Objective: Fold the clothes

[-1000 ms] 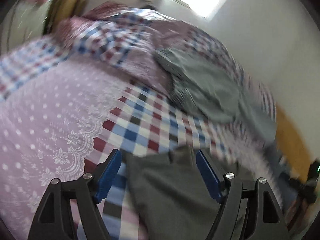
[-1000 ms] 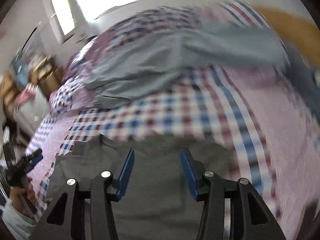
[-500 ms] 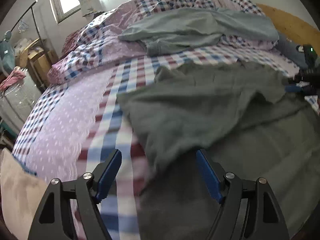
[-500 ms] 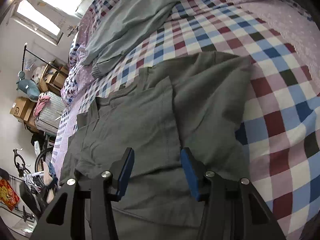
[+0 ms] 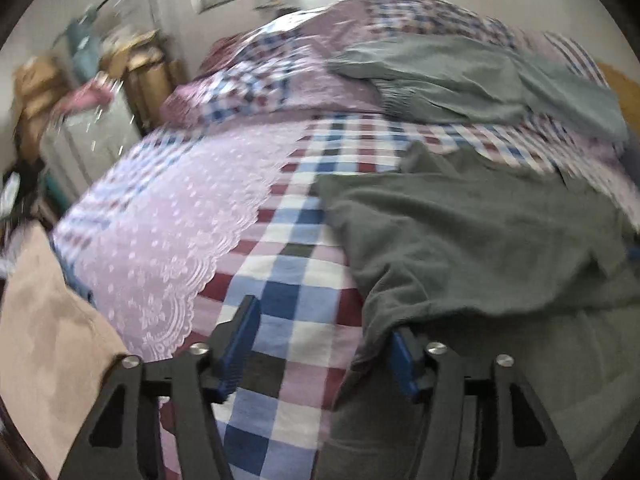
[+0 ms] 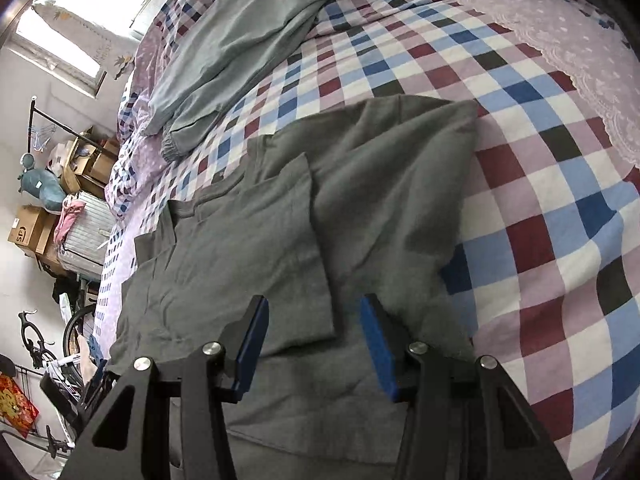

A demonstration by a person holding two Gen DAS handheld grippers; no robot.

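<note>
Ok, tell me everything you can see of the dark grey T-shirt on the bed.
The dark grey T-shirt looks like soft, matte knit cotton, lying mostly flat on the checked bedspread, collar towards the far side. One sleeve and side panel are folded inward over the body, leaving creases. Both open grippers hover at its near edge; neither grips it.

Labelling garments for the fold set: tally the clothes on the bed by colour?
Dark grey: 1, the T-shirt, sleeves folded in.
Light grey-green: 1, the cuffed garment further up the bed.
Total: 2.
</note>
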